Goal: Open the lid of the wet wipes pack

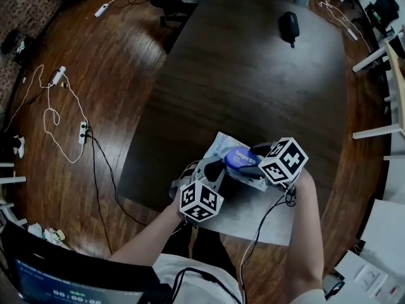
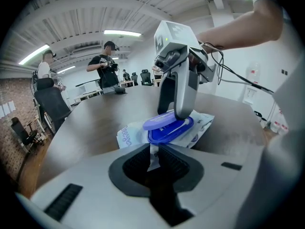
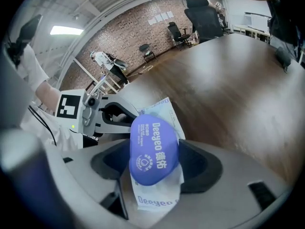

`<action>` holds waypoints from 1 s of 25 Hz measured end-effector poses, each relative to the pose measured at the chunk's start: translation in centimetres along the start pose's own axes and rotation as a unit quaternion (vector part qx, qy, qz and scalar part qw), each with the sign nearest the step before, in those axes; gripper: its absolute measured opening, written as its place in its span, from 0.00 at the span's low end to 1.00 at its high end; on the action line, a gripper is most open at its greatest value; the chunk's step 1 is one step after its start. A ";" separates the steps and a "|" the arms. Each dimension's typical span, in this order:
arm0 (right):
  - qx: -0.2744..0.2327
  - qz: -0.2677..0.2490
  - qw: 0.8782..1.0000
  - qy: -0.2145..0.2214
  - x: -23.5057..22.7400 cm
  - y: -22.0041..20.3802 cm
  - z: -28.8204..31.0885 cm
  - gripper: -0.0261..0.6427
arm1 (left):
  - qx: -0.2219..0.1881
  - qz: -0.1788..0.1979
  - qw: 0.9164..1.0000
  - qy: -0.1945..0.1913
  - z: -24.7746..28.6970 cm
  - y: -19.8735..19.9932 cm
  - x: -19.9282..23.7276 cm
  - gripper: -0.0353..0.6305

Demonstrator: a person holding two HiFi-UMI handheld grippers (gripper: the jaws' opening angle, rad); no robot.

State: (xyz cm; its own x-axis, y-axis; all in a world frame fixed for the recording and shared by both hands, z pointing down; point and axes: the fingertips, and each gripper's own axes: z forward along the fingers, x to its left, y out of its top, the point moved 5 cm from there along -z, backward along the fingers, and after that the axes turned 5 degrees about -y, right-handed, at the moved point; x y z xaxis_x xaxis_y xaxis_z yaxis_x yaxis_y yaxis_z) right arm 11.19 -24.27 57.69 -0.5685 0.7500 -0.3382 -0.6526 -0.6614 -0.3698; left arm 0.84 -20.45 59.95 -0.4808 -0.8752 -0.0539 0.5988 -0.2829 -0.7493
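A soft, light wet wipes pack (image 1: 221, 145) lies at the 6 o'clock edge of the dark table (image 1: 253, 81), pinned between two hand-held tools. The left gripper (image 2: 153, 162) is clamped on the pack's thin end flap (image 2: 153, 150), a floppy film likely to stretch or slip. The right gripper (image 3: 154, 159) is closed around the stiff blue lid (image 3: 153, 147), which stands ajar; its rim looks the surest purchase, though glossy plastic may slide. Open tabletop stretches toward 12 o'clock, where only a small black object (image 1: 289, 25) sits well apart. The table's near edge at 6 o'clock leaves little margin.
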 end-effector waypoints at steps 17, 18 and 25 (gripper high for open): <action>-0.152 0.045 0.984 -0.079 -4.5 2.5 -5.4 0.53 | 0.001 -0.004 1.000 0.000 0.0 -0.4 0.1 0.14; -0.161 0.048 0.982 -0.090 -5.0 2.6 -5.6 0.53 | 0.002 -0.005 1.000 0.000 0.0 -0.4 0.1 0.14; -0.165 0.056 0.975 -0.139 -7.4 1.8 -4.2 0.53 | 0.003 -0.007 1.000 0.001 0.0 -0.2 0.0 0.14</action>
State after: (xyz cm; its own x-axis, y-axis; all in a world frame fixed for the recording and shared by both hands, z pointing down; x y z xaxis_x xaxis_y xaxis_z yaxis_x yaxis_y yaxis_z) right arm 16.33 -31.01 55.84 -0.7706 0.6167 -0.1608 -0.4084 -0.6716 -0.6182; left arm 0.70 -20.44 60.04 -0.4904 -0.8703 -0.0457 0.5968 -0.2972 -0.7453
